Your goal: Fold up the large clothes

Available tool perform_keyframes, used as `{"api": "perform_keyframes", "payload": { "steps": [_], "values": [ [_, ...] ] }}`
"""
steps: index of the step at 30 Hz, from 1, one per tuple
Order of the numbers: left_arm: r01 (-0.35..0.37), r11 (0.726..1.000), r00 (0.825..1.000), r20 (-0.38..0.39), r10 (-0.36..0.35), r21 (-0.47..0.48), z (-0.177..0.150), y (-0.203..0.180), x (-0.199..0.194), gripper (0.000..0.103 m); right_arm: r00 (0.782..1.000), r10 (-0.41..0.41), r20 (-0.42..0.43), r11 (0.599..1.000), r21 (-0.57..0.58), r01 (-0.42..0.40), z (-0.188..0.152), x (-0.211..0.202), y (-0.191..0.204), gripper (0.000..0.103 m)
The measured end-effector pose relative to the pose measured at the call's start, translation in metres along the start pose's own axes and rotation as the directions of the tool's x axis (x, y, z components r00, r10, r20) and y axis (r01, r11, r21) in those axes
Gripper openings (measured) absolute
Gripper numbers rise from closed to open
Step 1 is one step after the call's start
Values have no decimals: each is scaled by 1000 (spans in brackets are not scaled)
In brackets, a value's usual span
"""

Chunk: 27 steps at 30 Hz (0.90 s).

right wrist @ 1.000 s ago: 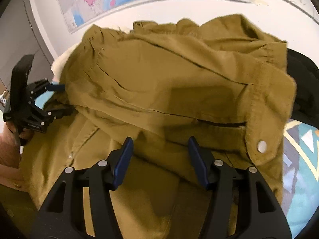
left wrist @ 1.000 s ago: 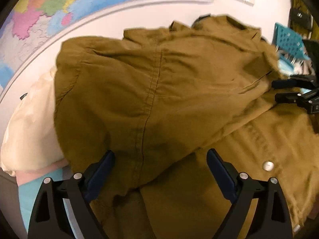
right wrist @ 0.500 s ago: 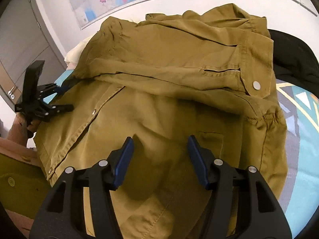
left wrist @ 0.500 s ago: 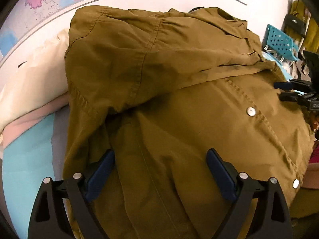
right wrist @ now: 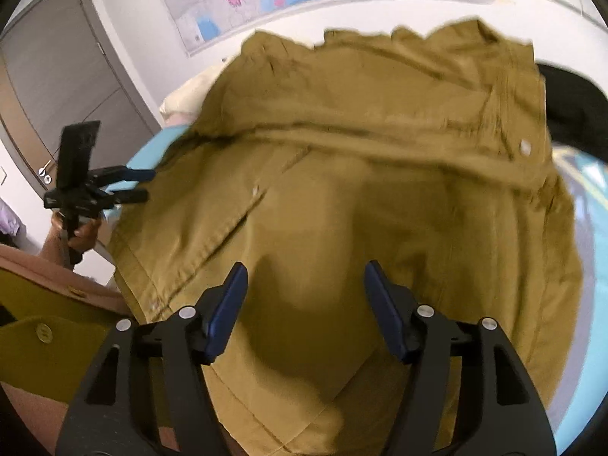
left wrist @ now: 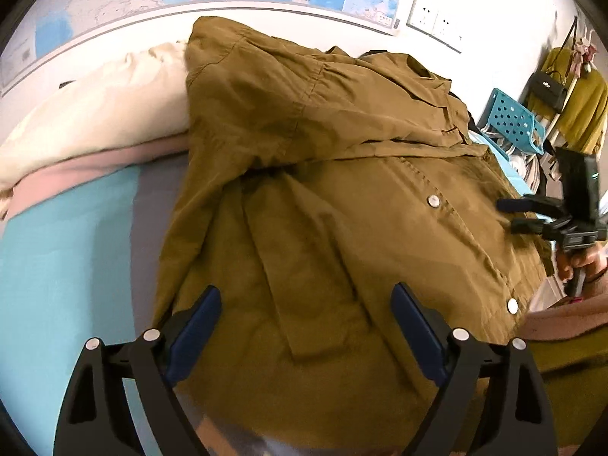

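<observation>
An olive-brown jacket point(left wrist: 342, 190) with silver snaps lies spread on the bed, its upper part folded down over the body. My left gripper point(left wrist: 304, 288) hovers over the jacket's near left part. Its jaws stand wide and are closing a little, with cloth below them but nothing pinched. In the right wrist view the same jacket point(right wrist: 361, 190) fills the frame. My right gripper point(right wrist: 306, 266) hangs over its lower middle with its jaws opening, and the pads press on nothing. Each gripper also shows in the other's view: the right gripper point(left wrist: 509, 214) and the left gripper point(right wrist: 149, 184).
The jacket lies on a light blue sheet point(left wrist: 57, 247). A cream pillow point(left wrist: 95, 114) and a pink blanket point(left wrist: 76, 174) lie at the far left. A black garment point(right wrist: 577, 106) lies at the far right, near a blue basket point(left wrist: 513, 121). A grey door point(right wrist: 57, 76) stands at left.
Both grippers have drawn back toward the near edge, so more of the jacket's lower body and snaps shows. The right jaws stand a little wider. The left view now shows more blue sheet.
</observation>
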<state>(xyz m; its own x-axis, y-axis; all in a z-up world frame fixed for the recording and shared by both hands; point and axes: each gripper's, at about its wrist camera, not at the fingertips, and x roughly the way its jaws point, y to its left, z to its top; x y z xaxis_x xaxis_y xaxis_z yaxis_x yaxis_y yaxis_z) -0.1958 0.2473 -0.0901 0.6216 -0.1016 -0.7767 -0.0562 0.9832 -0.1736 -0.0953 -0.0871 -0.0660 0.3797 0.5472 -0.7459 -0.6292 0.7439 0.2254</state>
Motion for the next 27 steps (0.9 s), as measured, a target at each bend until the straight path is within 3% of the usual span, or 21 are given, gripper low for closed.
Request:
{"api": "perform_keyframes", "payload": {
  "steps": [5, 8, 14, 17, 19, 23, 27],
  "values": [
    [-18, 999, 999, 40, 19, -33, -11, 9, -21, 86, 999, 14, 33, 999, 41, -15, -5, -6, -1, 63],
    [-63, 996, 997, 41, 65, -64, -17, 18, -29, 86, 998, 33, 58, 999, 31, -35, -4, -10, 6, 65],
    [-47, 992, 999, -12, 46, -116, -36, 27, -27, 86, 978, 198, 69, 970, -159, -186, 10, -6, 69, 66],
    [23, 991, 1000, -12, -25, -128, -42, 27, -23, 86, 956, 294, -4, 907, -315, -280, 15, 16, 124, 67],
    [79, 988, 997, -2, -80, -134, -39, 24, -20, 85, 954, 295, -49, 870, -400, -289, 14, 30, 153, 69],
    [142, 981, 989, 51, -136, -135, -29, 21, -29, 77, 963, 246, -109, 759, -596, -262, 5, 61, 211, 69],
    [187, 976, 978, 112, -174, -114, -15, 17, -45, 77, 990, 118, -77, 687, -713, -138, -9, 90, 241, 67]
  ]
}}
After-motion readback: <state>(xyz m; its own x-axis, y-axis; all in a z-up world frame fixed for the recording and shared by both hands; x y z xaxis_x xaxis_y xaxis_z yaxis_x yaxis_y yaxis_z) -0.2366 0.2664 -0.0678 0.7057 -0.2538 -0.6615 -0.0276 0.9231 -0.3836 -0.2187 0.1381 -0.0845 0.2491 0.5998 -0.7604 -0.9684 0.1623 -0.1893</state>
